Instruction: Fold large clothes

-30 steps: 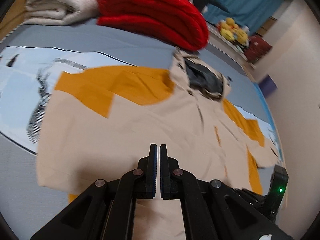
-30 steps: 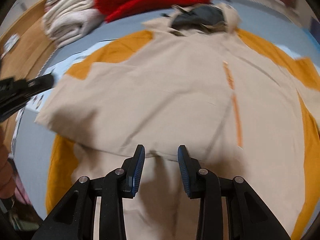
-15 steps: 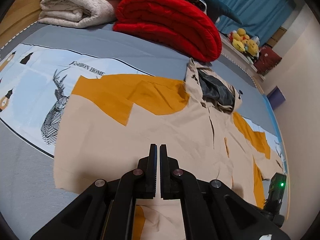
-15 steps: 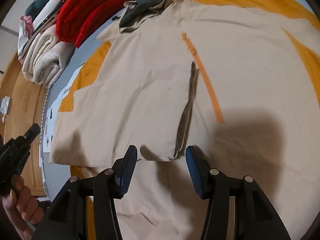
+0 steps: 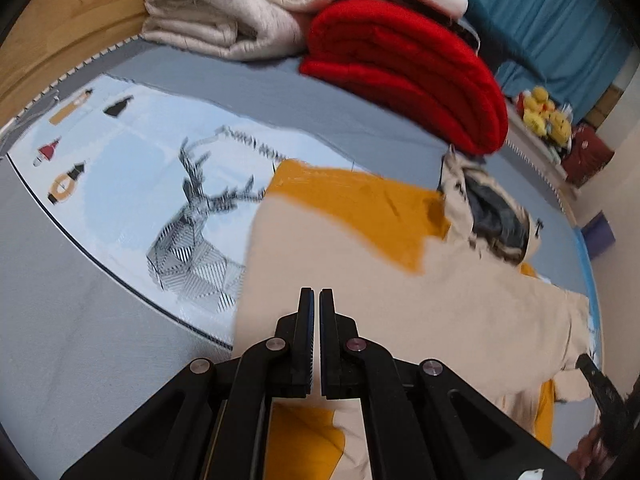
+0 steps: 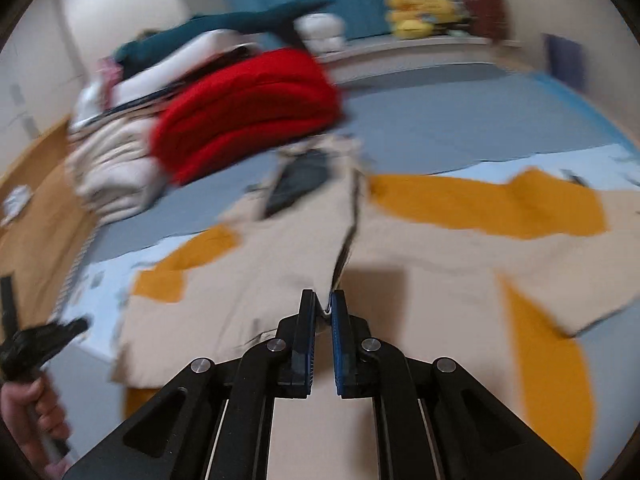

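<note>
A beige and orange jacket (image 5: 420, 280) lies spread on the bed, collar and dark lining (image 5: 496, 216) toward the blankets; it also shows in the right wrist view (image 6: 300, 248). My left gripper (image 5: 314, 300) is shut and empty above the jacket's left part. My right gripper (image 6: 323, 304) is shut on the jacket's front opening edge (image 6: 340, 264), with cloth pinched between the blue pads. The left gripper shows at the left edge of the right wrist view (image 6: 36, 344).
A red folded blanket (image 5: 404, 76) and cream blankets (image 5: 232, 12) are stacked at the bed's far side. A deer-print sheet (image 5: 132, 184) lies to the left of the jacket. Yellow plush toys (image 5: 544, 116) sit on a shelf beyond.
My right gripper went from open to shut on the jacket's front edge and tipped lower toward the bed. The left gripper shifted left, still shut.
</note>
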The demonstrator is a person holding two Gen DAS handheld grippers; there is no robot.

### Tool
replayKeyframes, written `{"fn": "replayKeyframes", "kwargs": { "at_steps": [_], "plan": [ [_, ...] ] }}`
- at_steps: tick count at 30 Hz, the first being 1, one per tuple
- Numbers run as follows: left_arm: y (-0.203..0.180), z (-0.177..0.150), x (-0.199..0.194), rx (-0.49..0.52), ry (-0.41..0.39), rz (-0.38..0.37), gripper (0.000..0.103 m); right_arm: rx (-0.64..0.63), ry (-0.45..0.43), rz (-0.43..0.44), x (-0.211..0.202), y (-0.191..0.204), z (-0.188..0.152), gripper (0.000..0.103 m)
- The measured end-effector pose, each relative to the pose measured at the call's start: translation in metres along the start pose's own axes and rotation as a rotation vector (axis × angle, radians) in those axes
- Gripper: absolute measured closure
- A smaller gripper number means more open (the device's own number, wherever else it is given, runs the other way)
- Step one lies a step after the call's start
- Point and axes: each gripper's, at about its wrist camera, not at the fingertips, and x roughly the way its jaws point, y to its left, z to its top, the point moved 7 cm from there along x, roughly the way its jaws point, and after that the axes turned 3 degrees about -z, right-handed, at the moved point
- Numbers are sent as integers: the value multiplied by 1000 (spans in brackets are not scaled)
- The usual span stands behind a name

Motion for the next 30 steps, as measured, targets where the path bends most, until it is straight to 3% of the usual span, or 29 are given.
{"fn": "replayKeyframes", "kwargs": {
  "at_steps": [2, 5, 12, 15, 18, 20, 22, 25, 27, 30],
  "plan": [
    [-3, -8, 11, 3, 55, -26, 102, 46, 34, -85, 11, -33, 2, 95],
    [-9, -22, 27, 1, 133, -59, 102, 91, 58, -147, 18, -67, 6, 95],
    [-17, -39, 44, 1, 195, -87, 102, 93, 25, -181, 13, -87, 21, 95],
    [-16, -44, 47, 0, 208, -83, 97, 123, 12, -208, 8, -102, 22, 95],
    [-14, -52, 56, 31, 249, -41, 82, 141, 63, -221, 15, -116, 17, 94],
    [-9, -61, 63, 75, 293, 34, 81, 178, 76, -267, 18, -130, 14, 90],
    [-4, -65, 67, 82, 302, 73, 81, 196, 25, -304, 10, -138, 18, 90],
    [-13, -57, 59, 100, 250, 52, 81, 202, -27, -259, 3, -135, 28, 76],
    [-25, -53, 52, 120, 218, -8, 81, 192, -23, -212, 7, -129, 29, 57],
    [-38, -55, 53, 112, 223, -107, 81, 193, 43, -141, 24, -122, 19, 56]
  ]
}}
